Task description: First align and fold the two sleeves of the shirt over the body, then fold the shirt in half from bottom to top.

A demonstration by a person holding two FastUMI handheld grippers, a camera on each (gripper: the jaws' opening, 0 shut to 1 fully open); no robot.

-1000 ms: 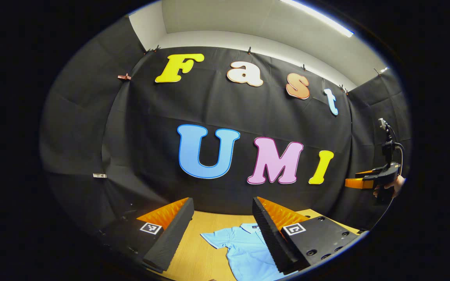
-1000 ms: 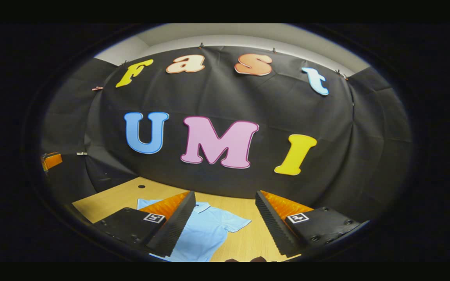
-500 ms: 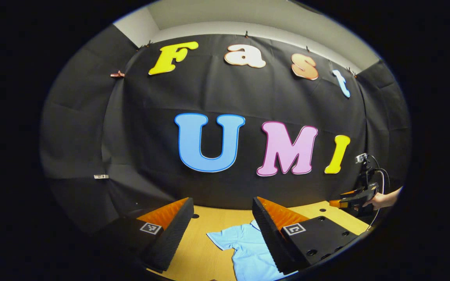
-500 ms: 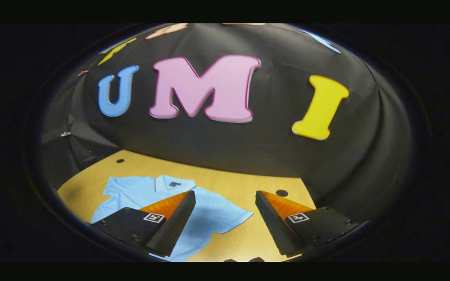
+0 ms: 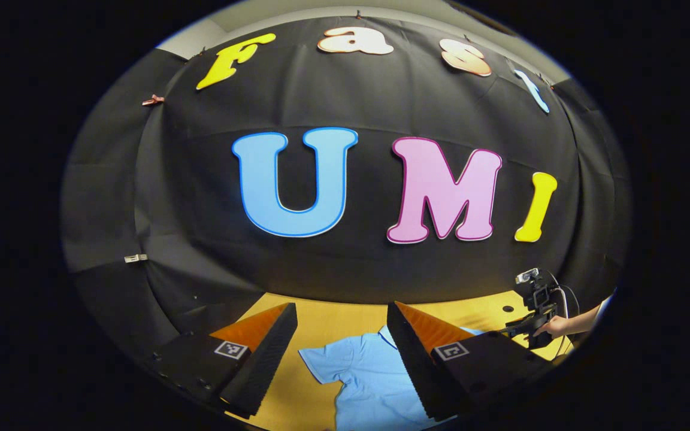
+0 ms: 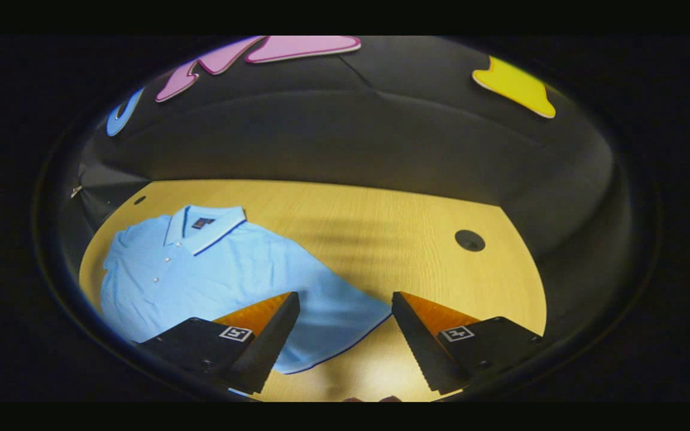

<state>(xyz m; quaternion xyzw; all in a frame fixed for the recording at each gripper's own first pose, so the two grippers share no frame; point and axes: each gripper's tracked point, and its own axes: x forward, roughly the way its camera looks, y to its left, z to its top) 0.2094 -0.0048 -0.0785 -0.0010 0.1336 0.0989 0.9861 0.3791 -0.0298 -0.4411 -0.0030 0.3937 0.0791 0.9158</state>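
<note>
shirt (image 6: 213,269): flat on table (image 6: 381,221), collar toward 12 o'clock, unfolded
left gripper (image 5: 341,353): wide, above shirt's sleeve (image 5: 321,359)
right gripper (image 6: 345,335): wide, over other sleeve (image 6: 345,311)
hole (image 6: 469,240): 2 o'clock of right gripper
hand (image 5: 551,326): at 3 o'clock, left gripper view

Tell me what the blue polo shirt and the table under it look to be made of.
The polo shirt looks like soft matte knit fabric, probably cotton: it lies limp with slight wrinkles and buttons down the placket. The table looks like light wood or wood-look laminate, with fine straight grain lines and a smooth low sheen.
</note>
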